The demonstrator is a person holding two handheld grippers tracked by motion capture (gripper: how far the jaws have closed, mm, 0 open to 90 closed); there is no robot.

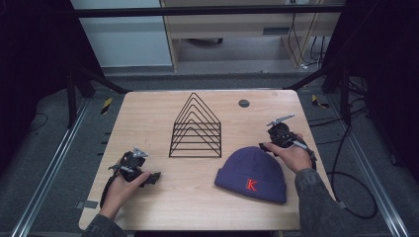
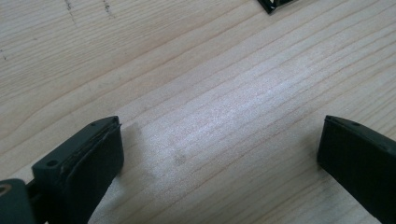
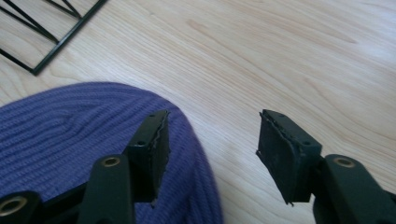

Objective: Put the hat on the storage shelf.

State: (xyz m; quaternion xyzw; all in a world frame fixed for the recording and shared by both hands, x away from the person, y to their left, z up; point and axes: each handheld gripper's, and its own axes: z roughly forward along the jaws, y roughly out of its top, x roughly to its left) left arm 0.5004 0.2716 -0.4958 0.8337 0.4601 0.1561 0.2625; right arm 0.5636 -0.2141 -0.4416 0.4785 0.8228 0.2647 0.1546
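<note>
High view: hat (image 1: 252,174) is lying flat on the tabletop (image 1: 197,197), just in front and right of the rack (image 1: 196,127). Soft, light knit; pinching its folded brim looks soundest. Left tool (image 1: 153,177) and right tool (image 3: 212,140) are both gaping, empty.

Soft overhead light on the table (image 1: 148,113), dark surroundings, slightly blurred close views.
</note>
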